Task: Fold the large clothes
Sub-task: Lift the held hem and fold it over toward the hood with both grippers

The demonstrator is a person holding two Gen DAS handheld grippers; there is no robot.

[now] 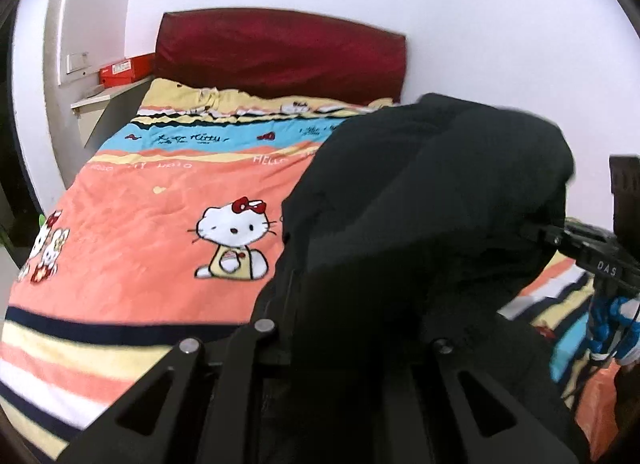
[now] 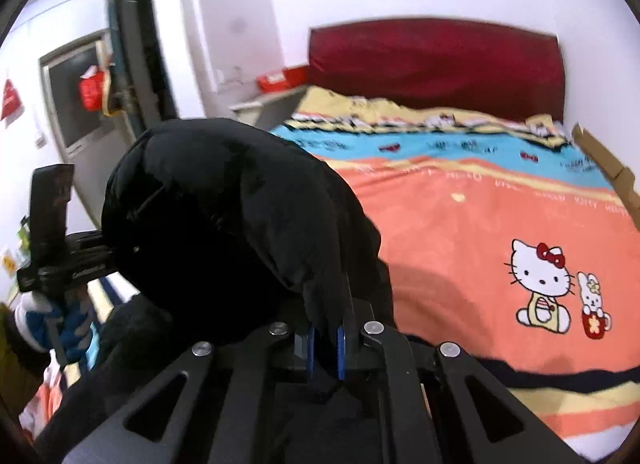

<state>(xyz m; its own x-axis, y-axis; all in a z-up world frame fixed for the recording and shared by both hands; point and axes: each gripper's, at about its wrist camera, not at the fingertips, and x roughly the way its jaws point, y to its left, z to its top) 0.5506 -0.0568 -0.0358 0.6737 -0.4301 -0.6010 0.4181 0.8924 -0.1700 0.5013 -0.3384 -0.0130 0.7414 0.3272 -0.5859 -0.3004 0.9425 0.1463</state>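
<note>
Bed with Hello Kitty quilt (image 1: 140, 232), dark red headboard (image 2: 436, 63) at far edge. Black padded jacket (image 2: 224, 215) bunched above near edge, lifted. Left gripper (image 1: 344, 348) and right gripper (image 2: 325, 348) both clamped on its fabric.

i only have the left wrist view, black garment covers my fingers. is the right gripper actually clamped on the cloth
Observer: Yes. In the right wrist view the right gripper has its blue-padded fingers pinched on a fold of the black garment.
Operator: anything on the far right side of the bed
Observer: A flattened cardboard box lies along the right edge of the quilt.
Operator: what's left of the bed past the nightstand
Observer: An open doorway with a red bag hanging by it.
</note>
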